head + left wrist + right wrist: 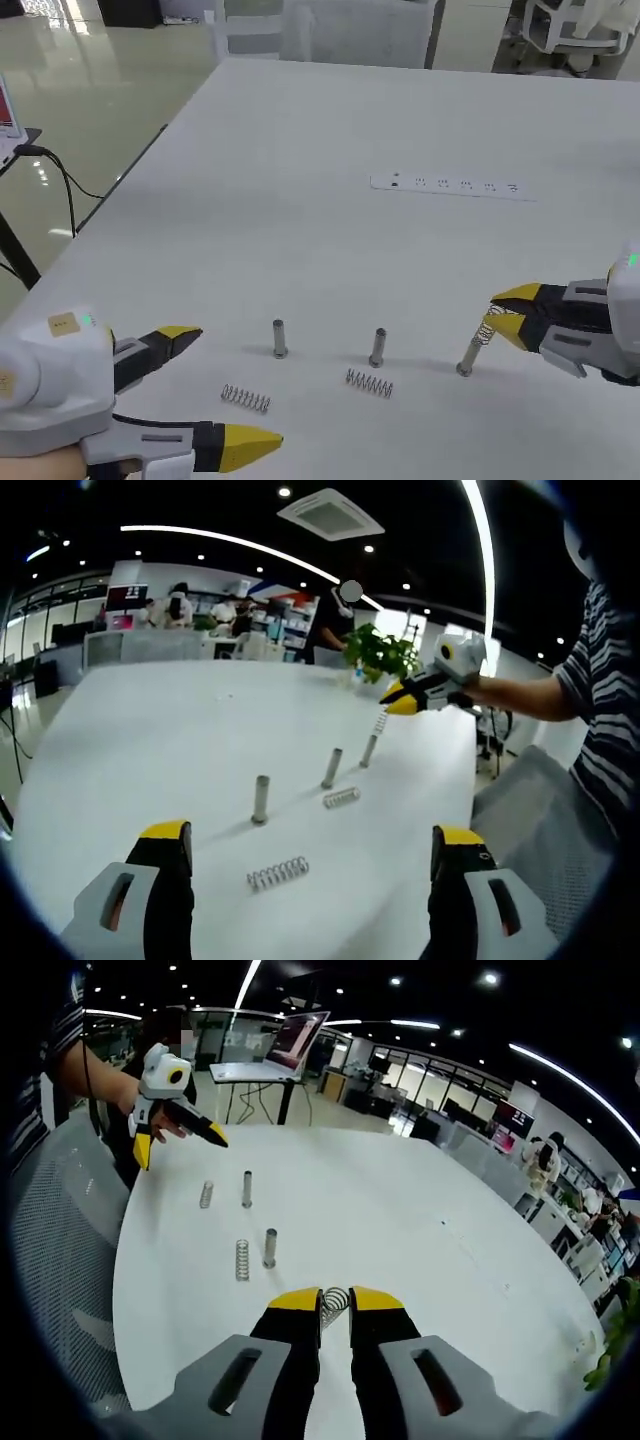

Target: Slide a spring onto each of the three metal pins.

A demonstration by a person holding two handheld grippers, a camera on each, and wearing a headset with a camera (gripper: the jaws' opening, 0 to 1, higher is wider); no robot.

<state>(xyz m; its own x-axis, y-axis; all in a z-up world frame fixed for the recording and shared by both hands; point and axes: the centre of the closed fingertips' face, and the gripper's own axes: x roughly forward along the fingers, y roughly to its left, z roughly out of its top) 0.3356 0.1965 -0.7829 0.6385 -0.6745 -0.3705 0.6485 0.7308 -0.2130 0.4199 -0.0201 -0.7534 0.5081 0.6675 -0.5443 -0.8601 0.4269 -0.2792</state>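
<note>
The right gripper (508, 316) comes in from 3 o'clock in the head view. Its yellow-tipped jaws are pressed together on a spring (486, 328), pinched near its upper end. The spring's lower end meets the top of the right pin (467, 358), which appears to lean toward 1 o'clock; whether the coil is already over the tip is too small to tell. The middle pin (378, 347) and the left pin (279, 338) stand bare and upright on the white table (330, 230). One loose spring (369, 383) lies flat just beside the middle pin at its 6 o'clock, and a second loose spring (246, 398) lies near the left pin at its 7 o'clock. The left gripper (228, 388) hovers at the view's 7 o'clock, jaws spread wide and holding nothing, its gap facing the second loose spring. By my reading the task is early: no pin looks finished, the first spring is only being started, and two springs are yet to be picked up and threaded.
</note>
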